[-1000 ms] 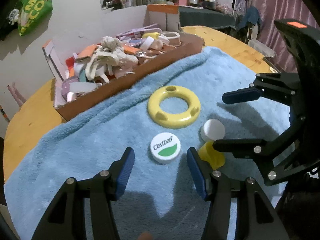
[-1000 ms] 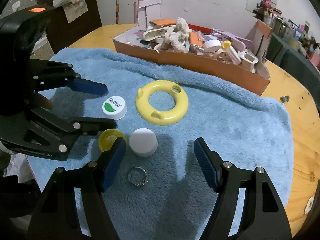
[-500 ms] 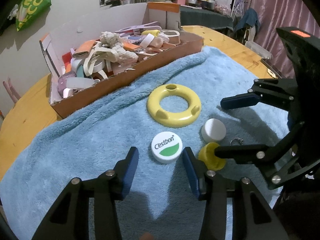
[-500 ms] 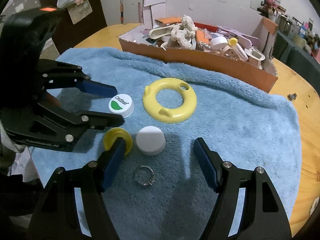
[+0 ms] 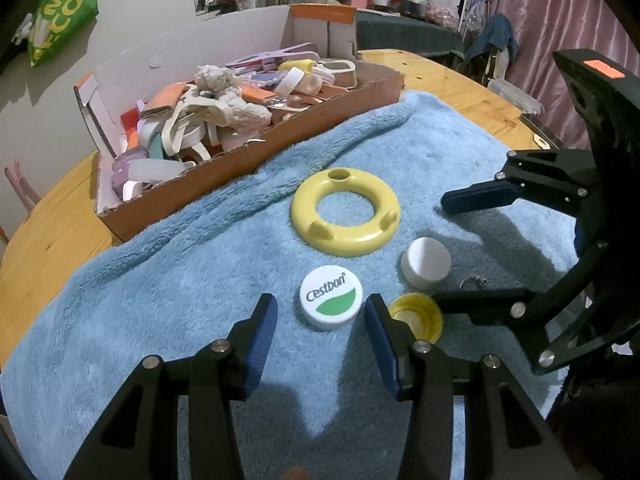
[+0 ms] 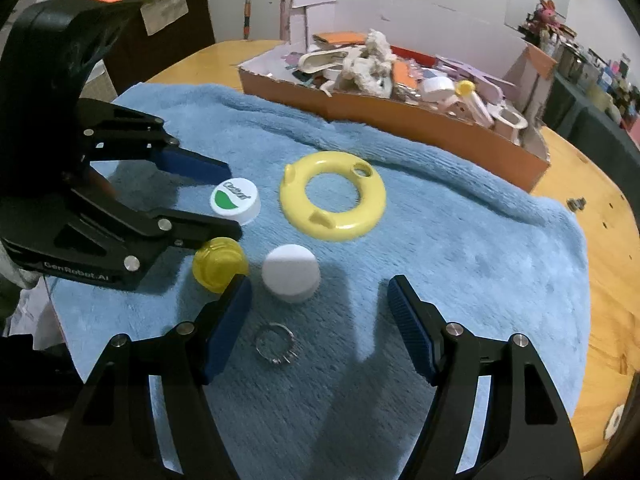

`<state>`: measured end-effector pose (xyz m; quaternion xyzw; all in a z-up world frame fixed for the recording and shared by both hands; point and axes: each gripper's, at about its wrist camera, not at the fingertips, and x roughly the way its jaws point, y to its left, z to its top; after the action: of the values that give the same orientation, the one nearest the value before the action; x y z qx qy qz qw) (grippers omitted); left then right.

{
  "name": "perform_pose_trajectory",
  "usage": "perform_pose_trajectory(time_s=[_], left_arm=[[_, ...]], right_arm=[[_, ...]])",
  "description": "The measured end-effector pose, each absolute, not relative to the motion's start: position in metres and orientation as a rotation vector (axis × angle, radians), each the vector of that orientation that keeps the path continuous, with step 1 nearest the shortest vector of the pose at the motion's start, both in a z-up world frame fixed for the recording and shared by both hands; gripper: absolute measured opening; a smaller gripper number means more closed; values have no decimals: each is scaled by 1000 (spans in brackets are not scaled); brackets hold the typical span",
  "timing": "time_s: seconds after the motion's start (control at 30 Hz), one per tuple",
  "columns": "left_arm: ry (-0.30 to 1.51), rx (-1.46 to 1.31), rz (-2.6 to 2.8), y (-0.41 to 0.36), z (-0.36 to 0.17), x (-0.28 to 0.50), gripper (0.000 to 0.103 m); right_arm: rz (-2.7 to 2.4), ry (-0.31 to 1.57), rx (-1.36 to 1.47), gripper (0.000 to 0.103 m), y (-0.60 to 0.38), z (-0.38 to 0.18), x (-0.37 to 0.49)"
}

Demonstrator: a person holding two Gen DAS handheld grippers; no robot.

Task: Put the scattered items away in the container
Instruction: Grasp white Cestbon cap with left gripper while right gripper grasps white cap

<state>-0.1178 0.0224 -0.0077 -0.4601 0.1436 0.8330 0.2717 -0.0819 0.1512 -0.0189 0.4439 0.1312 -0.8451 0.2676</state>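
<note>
The left gripper (image 5: pixel 320 320) has just been closing, jaws either side of the white Cestbon cap (image 5: pixel 331 302) on the blue towel (image 5: pixel 160 300), not yet touching. Light, rigid, smooth: pinch its rim. The right gripper (image 6: pixel 320 312) hangs spread near the plain white cap (image 6: pixel 291 267). Beyond sits the cardboard box (image 5: pixel 224 168).
</note>
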Motion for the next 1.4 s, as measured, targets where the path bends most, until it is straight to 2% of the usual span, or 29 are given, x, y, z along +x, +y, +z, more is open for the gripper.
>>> perform_pose_trajectory(time_s=[0.2, 0.47, 0.53, 0.7, 1.4], left_arm=[[358, -1243, 2227, 22, -8, -118, 44], [383, -1231, 2228, 25, -7, -118, 39], [382, -1232, 2228, 26, -7, -118, 38], [377, -1230, 2229, 26, -7, -118, 35], [395, -1210, 2283, 30, -7, -114, 33]], right_arm=[[-2281, 369, 1185, 65, 147, -22, -83], [-2294, 370, 1164, 48, 146, -21, -83], [-2296, 371, 1158, 40, 146, -20, -82], [-2286, 374, 1143, 32, 144, -20, -78], [-2311, 355, 1125, 29, 144, -18, -74]])
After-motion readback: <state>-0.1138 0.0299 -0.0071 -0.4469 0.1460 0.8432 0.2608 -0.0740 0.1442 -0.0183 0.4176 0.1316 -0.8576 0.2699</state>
